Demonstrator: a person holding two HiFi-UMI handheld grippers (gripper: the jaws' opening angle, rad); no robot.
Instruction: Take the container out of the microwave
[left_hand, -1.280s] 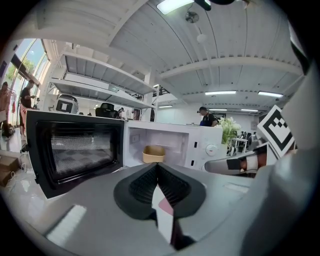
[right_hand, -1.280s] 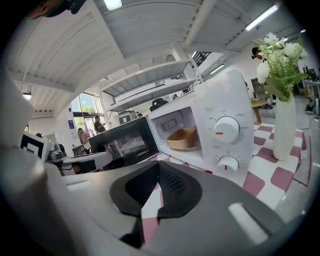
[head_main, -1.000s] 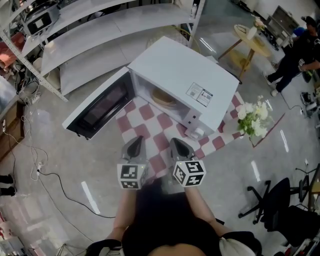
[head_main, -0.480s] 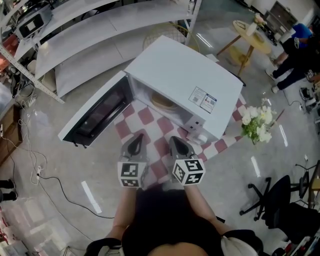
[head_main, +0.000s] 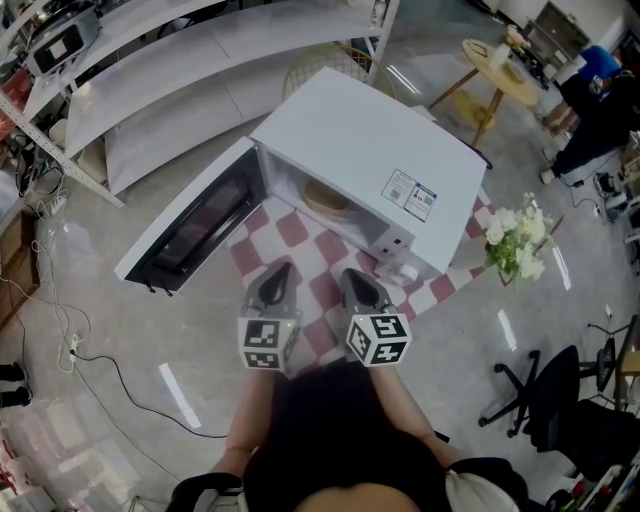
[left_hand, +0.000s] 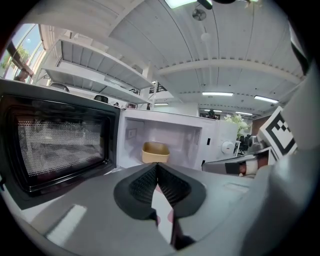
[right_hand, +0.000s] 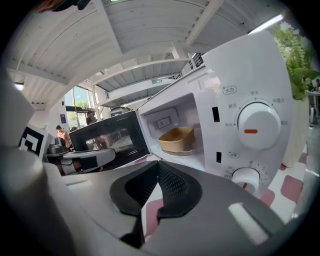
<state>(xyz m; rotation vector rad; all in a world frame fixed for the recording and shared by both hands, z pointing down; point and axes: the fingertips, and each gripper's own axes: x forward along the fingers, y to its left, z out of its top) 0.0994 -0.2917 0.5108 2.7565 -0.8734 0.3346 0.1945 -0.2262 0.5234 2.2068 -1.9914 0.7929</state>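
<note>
Very little has shifted over the last second. The container (head_main: 327, 197) is where it was, inside the cavity of the microwave (head_main: 370, 140), and the two grippers have kept their station side by side in front of it. Only the framing and a bystander far off to the right have drifted. The container is a shallow tan tub, upright toward the back of the cavity, and nothing touches it. The door (head_main: 190, 225) is swung fully out to the left, which leaves the opening free for a straight reach. The microwave stands on a red-and-white checked cloth (head_main: 300, 235). Over that cloth, short of the opening, hang the left gripper (head_main: 279, 268) and the right gripper (head_main: 352, 276), both aimed at the cavity so that the tub sits centred in each gripper's own view. Both pairs of jaws are closed pad to pad at the tips with nothing between them, and only cloth shows through the slit below. The removal itself looks not yet begun, and the jaws would have to part before either could take the tub's rim. The right gripper lines up nearer the control panel, with a white knob (right_hand: 258, 126) just off its right, so its reach would likely need to angle left. A bunch of white flowers (head_main: 515, 240) stands beside the microwave's right end, clear of the path.
</note>
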